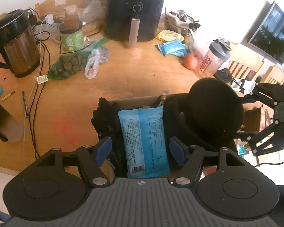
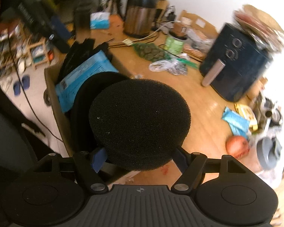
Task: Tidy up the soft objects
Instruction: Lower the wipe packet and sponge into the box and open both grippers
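Left wrist view, left to right. A steel kettle (image 1: pixel 13 43) stands at 10 o'clock on the wooden table (image 1: pixel 123 75). Just right of it is a green can (image 1: pixel 71 38), with a net bag of dark round items (image 1: pixel 69 67) in front of it. A black air fryer (image 1: pixel 135 11) sits at 12 o'clock. Blue packets (image 1: pixel 173 47), a red apple (image 1: pixel 190 61) and a shaker bottle (image 1: pixel 214 58) lie toward 2 o'clock.

The left gripper (image 1: pixel 141 149) hangs over a cardboard box (image 1: pixel 134 99) at the table edge. Its blue pads (image 1: pixel 103 147) stand wide apart, one on each side of a blue wipes pack (image 1: pixel 144 141), touching nothing. The pack lies in the box between a black glove (image 1: pixel 104 117) on its left and dark fabric on its right.

At 3 o'clock the right gripper (image 1: pixel 240 119) is clamped on a black foam ball (image 1: pixel 215 111), which is above the right part of the box.

Right wrist view. The box (image 2: pixel 53 94) with the wipes pack (image 2: pixel 79 77) lies at 10 o'clock. The foam ball (image 2: pixel 140 123) fills the centre, pinched between the right gripper's (image 2: pixel 140 158) fingers (image 2: pixel 99 159) near its lower edge. This view is blurred, so I cannot tell whether the ball touches the box contents
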Tool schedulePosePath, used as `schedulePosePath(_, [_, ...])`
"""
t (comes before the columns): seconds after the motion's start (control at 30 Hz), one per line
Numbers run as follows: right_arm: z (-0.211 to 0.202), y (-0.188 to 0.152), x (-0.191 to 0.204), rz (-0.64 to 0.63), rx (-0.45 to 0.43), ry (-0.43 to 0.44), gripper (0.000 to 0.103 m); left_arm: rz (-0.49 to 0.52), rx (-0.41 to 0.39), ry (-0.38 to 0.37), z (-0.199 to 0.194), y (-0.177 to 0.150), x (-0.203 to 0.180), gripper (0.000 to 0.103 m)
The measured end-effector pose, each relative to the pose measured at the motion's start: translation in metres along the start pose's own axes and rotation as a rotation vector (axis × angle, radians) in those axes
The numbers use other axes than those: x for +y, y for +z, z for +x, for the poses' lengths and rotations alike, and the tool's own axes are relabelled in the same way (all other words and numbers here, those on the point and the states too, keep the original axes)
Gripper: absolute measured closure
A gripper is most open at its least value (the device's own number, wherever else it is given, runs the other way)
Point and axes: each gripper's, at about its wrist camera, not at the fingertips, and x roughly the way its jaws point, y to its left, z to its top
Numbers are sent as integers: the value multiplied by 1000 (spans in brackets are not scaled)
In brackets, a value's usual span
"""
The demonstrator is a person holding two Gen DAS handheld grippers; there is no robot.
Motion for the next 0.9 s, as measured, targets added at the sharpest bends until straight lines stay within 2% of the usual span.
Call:
schedulePosePath(0.23, [19,10,15,-50,3,32,24,-17,-6,-5,-1,1,3,36])
schedulePosePath(0.33, [23,9,15,-39,10,12,20,-20,-6,-6,-2,1,4,36])
schedulePosePath(0.53, [12,3,8,32,-9,-31,2,-26,-10,-5,-3,2,7,36])
schedulePosePath(0.67, [0,0,-4,140,-36,-33,0,-31,-11,-5,-4,3,9,35])
schedulePosePath(0.77, [-9,-1,-10,225,-65,-33,0,-33,-22,4,-5,5,9,21])
schedulePosePath(0.83, [-14,-3,-14,283,-78,-25,0,-32,-35,9,-8,5,8,19])
schedulePosePath(0.9, [-18,-5,-17,342,-92,-23,0,-35,-39,15,-8,6,8,12])
